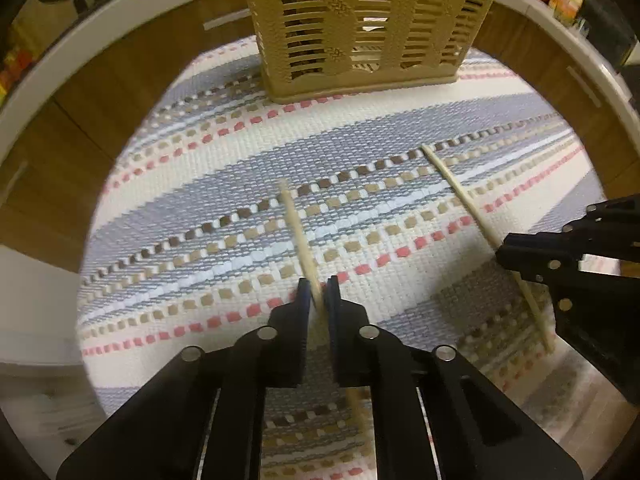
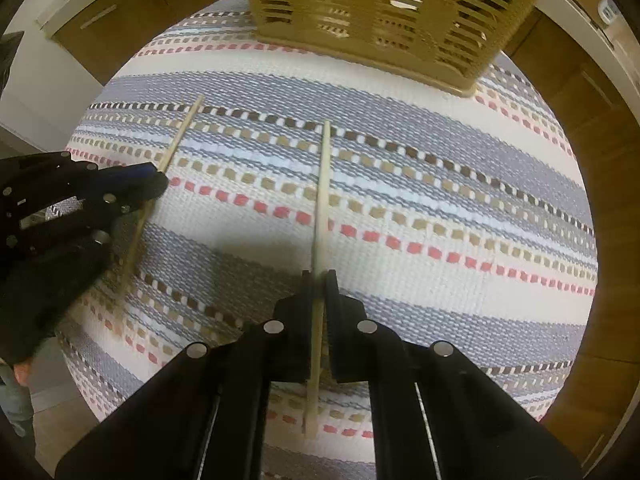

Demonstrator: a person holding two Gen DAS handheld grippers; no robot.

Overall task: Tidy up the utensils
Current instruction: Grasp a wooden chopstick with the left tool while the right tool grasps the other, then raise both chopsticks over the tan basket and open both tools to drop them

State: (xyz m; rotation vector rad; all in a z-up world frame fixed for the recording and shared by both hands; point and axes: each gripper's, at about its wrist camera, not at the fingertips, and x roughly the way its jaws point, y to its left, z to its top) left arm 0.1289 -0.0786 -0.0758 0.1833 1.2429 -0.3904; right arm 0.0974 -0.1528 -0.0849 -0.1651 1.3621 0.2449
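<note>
On the striped woven mat (image 1: 224, 152) I've got two wooden chopsticks, one per gripper. My left gripper (image 1: 318, 294) is clamped down on the left chopstick (image 1: 298, 236); in the left wrist view the stick runs straight up between the dark pads, with its thin end pointing away toward the basket and its thick end poking out behind the fingers. It looks a bit blurry there.

Same deal on the other side. My right gripper (image 2: 319, 282) is pinched onto the right chopstick (image 2: 323, 184), and the right wrist view shows it nicely: the stick sits dead centre between the pads, tip out over the brown dotted stripe, back end sticking out below the fingers. I can't tell whether either stick has left the mat or is just resting on it.

Each camera catches the other gripper off to the side. The two chopsticks are near each other but not touching, roughly side by side.

The tan slotted utensil basket (image 1: 360, 28) stands upright at the far edge of the mat, well past both chopstick tips. Can't make out what's inside it through the slats. Wooden cabinet doors (image 2: 592, 152) curve around the background.
</note>
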